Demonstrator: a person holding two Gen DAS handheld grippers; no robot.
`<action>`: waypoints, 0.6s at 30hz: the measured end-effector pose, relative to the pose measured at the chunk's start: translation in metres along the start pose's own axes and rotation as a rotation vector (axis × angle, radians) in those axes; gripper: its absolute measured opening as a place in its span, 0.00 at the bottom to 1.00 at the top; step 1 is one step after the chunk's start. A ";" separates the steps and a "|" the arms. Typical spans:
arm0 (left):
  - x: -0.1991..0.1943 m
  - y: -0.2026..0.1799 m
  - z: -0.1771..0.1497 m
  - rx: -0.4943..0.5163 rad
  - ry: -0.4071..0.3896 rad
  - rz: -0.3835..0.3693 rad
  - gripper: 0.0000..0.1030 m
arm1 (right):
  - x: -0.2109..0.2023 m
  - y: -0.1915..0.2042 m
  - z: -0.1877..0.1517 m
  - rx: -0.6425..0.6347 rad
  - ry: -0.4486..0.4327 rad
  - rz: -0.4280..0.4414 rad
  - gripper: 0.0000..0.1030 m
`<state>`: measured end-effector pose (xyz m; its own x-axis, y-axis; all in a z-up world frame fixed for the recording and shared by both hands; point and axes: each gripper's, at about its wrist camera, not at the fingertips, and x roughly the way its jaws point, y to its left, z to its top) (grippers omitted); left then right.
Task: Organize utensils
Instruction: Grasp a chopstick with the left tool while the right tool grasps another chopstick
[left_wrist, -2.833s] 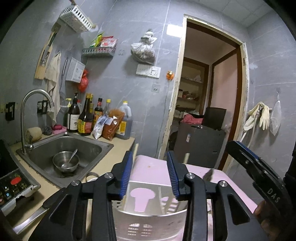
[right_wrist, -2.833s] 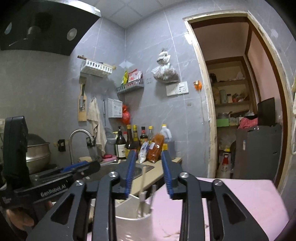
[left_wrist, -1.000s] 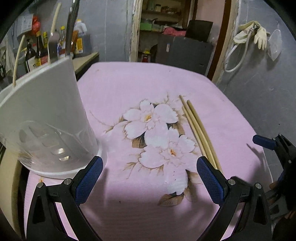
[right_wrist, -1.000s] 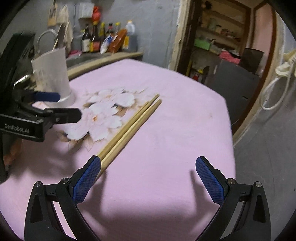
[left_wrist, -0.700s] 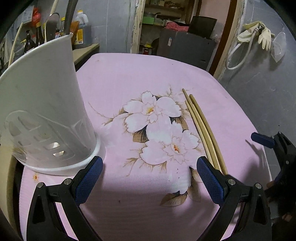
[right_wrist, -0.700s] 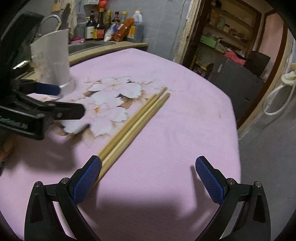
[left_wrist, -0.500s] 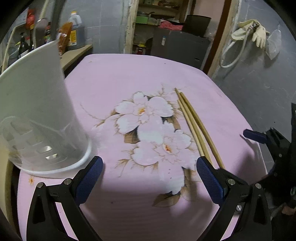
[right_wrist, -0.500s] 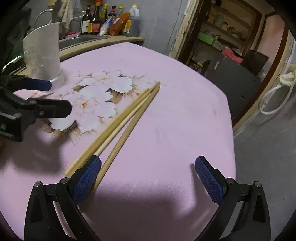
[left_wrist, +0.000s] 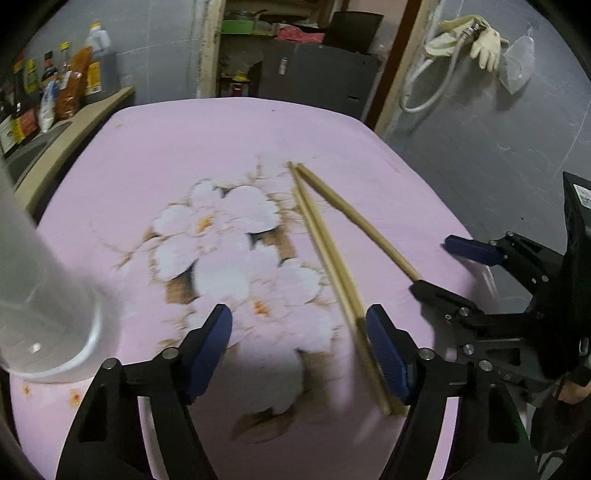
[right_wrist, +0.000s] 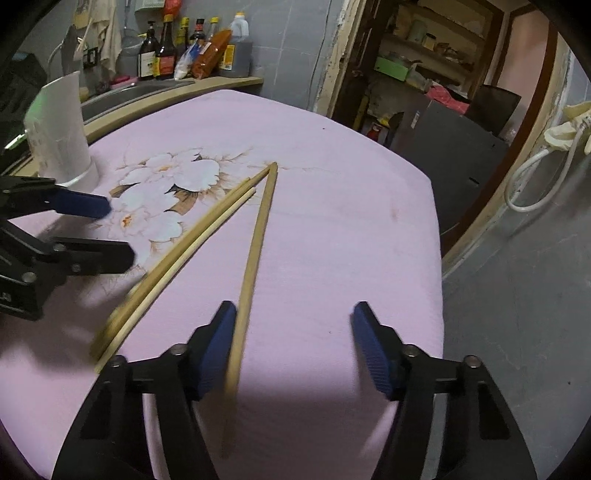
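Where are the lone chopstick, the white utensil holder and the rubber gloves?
lone chopstick (right_wrist: 255, 236): right wrist view, mid-shaft.
white utensil holder (right_wrist: 61, 129): right wrist view, side wall.
rubber gloves (left_wrist: 484, 44): left wrist view, the glove's palm on the wall.

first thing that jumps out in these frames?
The wooden chopsticks fanned in a V on the pink floral tablecloth: two together, a third chopstick splayed off, far tips nearly meeting. The open right claw straddles the lone stick's near end, and the open left claw has the pair's near end by its right finger. A white utensil holder stands far left.
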<state>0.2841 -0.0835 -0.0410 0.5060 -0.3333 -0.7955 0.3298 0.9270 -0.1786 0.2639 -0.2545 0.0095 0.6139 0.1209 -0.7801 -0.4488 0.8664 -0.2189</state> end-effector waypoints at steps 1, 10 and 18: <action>0.003 -0.003 0.002 0.012 0.001 0.003 0.62 | 0.000 0.000 0.001 -0.004 -0.003 0.006 0.50; 0.026 -0.015 0.013 0.040 0.039 -0.021 0.27 | 0.000 -0.005 0.001 0.002 -0.025 0.033 0.35; 0.026 -0.006 0.025 -0.029 0.048 -0.076 0.08 | 0.000 -0.010 0.001 0.035 -0.032 0.066 0.28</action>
<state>0.3150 -0.1015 -0.0458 0.4413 -0.3947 -0.8059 0.3424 0.9042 -0.2554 0.2690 -0.2623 0.0123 0.6045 0.1927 -0.7729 -0.4661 0.8725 -0.1470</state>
